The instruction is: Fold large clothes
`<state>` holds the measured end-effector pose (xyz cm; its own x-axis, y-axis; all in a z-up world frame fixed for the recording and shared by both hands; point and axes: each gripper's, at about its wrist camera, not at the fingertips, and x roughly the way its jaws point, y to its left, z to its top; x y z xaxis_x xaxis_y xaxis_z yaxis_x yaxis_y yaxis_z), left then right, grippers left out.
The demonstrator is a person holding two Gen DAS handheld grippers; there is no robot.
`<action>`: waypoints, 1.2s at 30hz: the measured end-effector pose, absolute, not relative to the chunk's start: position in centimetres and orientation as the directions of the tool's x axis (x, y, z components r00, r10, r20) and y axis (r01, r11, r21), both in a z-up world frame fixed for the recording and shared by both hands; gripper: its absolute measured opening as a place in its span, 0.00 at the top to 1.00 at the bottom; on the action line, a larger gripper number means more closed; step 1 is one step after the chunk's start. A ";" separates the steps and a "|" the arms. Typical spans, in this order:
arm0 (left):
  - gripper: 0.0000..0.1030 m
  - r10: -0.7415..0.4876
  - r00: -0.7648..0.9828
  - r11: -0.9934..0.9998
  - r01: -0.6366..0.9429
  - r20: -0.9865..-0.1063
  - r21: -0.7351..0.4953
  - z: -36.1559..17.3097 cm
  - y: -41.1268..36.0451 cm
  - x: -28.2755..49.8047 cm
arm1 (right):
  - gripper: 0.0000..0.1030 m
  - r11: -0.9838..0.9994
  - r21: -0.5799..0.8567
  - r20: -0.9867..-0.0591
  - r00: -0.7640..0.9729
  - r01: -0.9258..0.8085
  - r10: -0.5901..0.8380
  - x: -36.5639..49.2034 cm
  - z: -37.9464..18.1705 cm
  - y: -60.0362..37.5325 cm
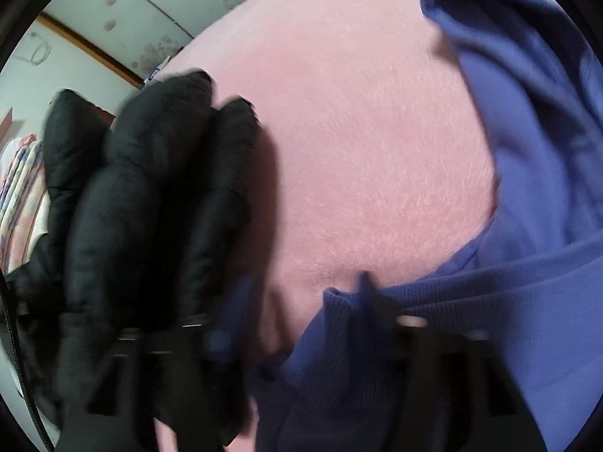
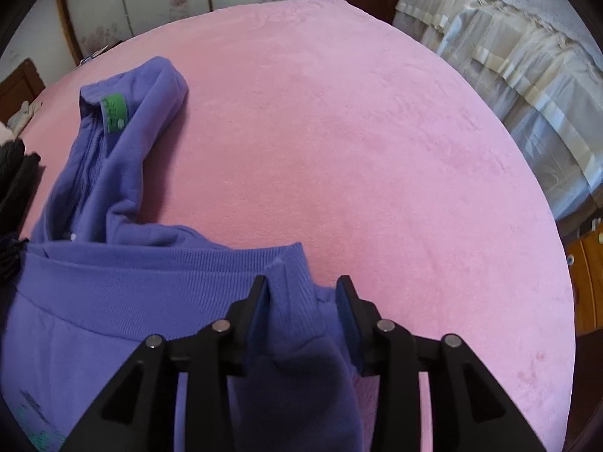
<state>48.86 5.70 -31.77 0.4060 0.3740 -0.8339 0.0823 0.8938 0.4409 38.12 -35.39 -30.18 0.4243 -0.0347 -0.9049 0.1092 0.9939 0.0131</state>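
Lying beside purple sweatshirt (image 2: 113, 282), black puffer jacket (image 1: 143, 196), pink blanket (image 2: 339, 132)

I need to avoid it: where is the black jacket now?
In the left wrist view, the black jacket lies at the left on the pink blanket, apart from the purple sweater.

Purple sweatshirt (image 2: 124, 173) with green label (image 2: 114, 110), pink blanket (image 2: 339, 132), black jacket (image 1: 150, 196).

The sweatshirt (image 2: 113, 293) lies on the near left part of the bed cover (image 2: 377, 150), one sleeve (image 2: 132, 143) running toward the far left. The jacket (image 1: 132, 207) lies on the cover left of the sweatshirt. The wardrobe doors (image 2: 150, 0) stand beyond the far edge, another bed (image 2: 508, 67) to the right.
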 end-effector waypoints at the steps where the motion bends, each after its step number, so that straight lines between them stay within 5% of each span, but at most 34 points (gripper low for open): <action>1: 0.24 0.333 0.426 0.911 0.085 -0.841 0.404 -30.4 5.8 48.6 | 0.63 0.993 0.038 -0.901 0.434 0.113 -0.015 38.1 -29.4 -35.4; 19: 0.20 0.035 0.554 0.984 0.126 -0.832 0.125 -16.4 0.5 53.5 | 0.57 0.968 0.244 -0.796 0.558 -0.059 0.235 45.9 -17.9 -30.2; 36: 0.20 -0.064 0.500 0.998 0.051 -0.863 -0.044 -23.5 -0.6 66.0 | 0.57 0.964 0.262 -0.857 0.448 -0.048 0.256 62.1 -25.8 -26.1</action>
<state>66.01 -0.58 -23.52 0.5003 -0.0640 -0.8635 0.0512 0.9977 -0.0443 62.12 -26.07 -25.81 0.4479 0.2556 -0.8568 -0.0484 0.9638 0.2622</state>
